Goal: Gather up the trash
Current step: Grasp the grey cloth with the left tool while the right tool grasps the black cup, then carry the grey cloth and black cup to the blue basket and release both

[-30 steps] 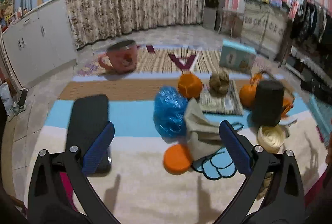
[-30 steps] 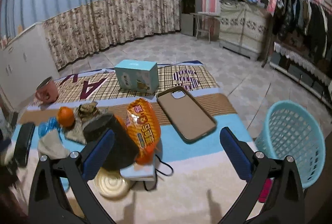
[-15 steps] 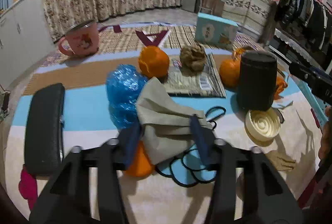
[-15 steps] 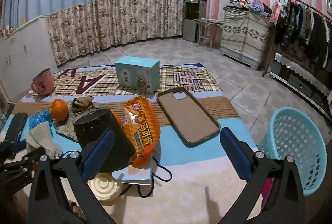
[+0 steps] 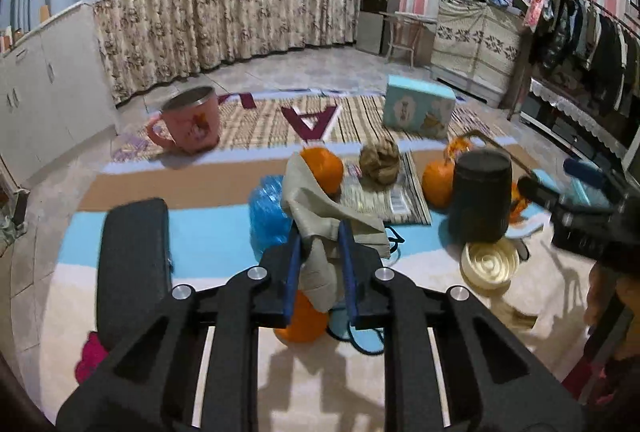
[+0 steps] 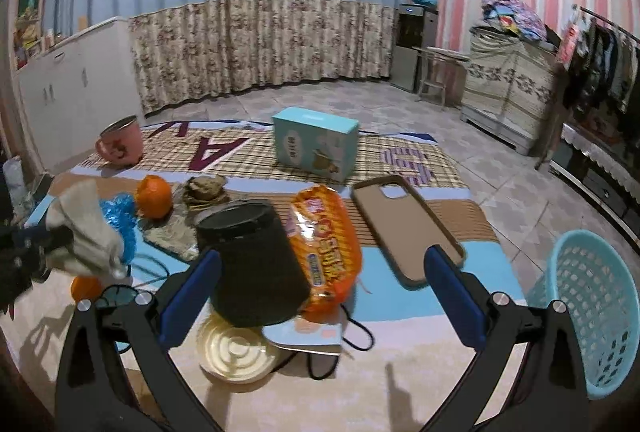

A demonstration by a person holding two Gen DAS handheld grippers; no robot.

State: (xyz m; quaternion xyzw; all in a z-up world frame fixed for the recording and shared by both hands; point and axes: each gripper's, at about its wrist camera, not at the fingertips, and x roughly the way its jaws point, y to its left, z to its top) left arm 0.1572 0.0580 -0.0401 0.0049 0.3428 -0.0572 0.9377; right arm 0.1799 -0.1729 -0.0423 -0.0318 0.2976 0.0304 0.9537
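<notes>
While the left hand-held gripper (image 5: pixel 320 244) pinches the grey cloth (image 5: pixel 320 208) tight between its blue pads, the cloth hangs just above the mat (image 5: pixel 208 232). Right behind it are a blue bag (image 5: pixel 266 216) and an orange (image 5: pixel 322 166). The right hand-held gripper (image 6: pixel 320 272) is wide open and holds nothing, with a black cup (image 6: pixel 252 260) just ahead of it and a blue basket (image 6: pixel 592 312) to its right.

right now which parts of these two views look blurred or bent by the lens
Left wrist view: the pink mug is motion-smeared, the right gripper blurred at the edge. Right wrist view: the grey cloth is smeared; both views bow the curtains.
</notes>
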